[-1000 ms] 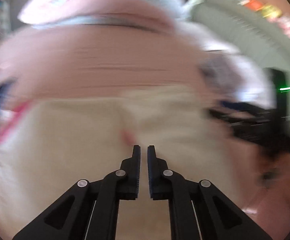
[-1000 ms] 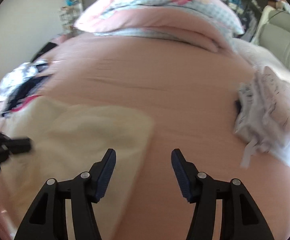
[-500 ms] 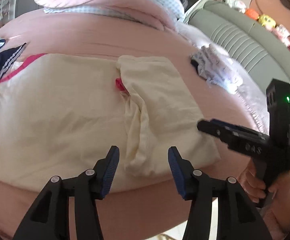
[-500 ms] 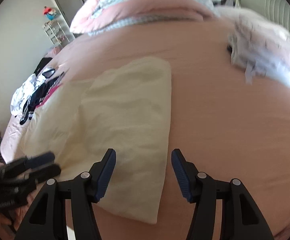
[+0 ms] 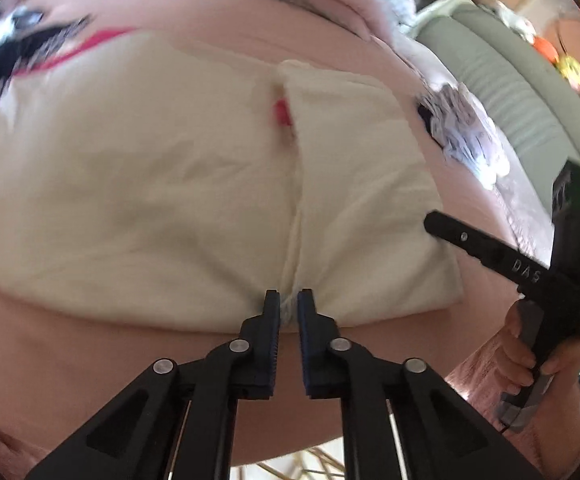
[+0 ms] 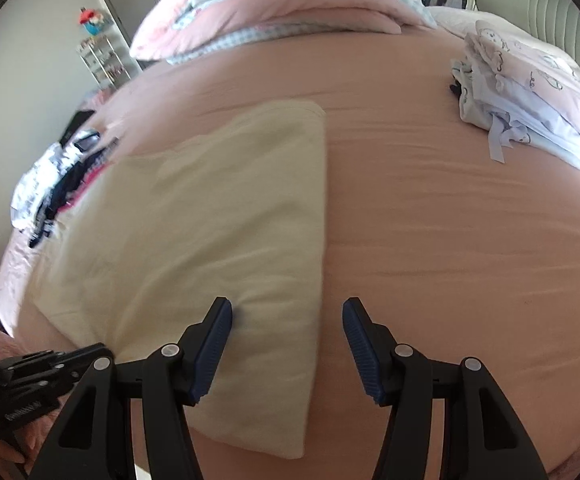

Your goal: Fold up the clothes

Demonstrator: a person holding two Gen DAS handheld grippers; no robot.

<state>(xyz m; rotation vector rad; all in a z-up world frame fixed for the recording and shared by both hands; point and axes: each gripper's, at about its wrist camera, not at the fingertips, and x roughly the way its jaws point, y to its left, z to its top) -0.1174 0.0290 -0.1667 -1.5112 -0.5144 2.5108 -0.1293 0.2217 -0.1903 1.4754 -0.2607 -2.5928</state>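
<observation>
Closest to the left wrist camera, the left tongs (image 5: 288, 300) point steeply down at the near hem of a cream garment (image 5: 161, 184). Their jaws are closing, with only a narrow gap left, and a small bunch of the hem's fabric sits between the tips. Whether the pads already press on it is hard to tell.

The cream garment lies flat on a pink bed sheet (image 6: 450, 240), near the front edge of the bed. Its right-hand part is folded inward over the rest, forming a long narrow panel with a vertical crease down the middle. A small red patch (image 5: 281, 114) shows at the top of that crease.

In the right wrist view, the right tongs (image 6: 287, 312) hang spread wide over the garment's right edge, gripping nothing. The left pad rests on or just above the cream cloth and the right pad is over bare sheet. A hand (image 5: 530, 352) in a pink fuzzy sleeve holds this tool's grip.

Farther back on the left lies a heap of dark, white and pink clothes (image 6: 53, 176). On the right sits a stack of folded pale printed clothes (image 6: 530, 104). At the far end are a rolled pink and blue checked quilt (image 6: 290, 4) and a grey-green padded headboard (image 5: 502, 92).
</observation>
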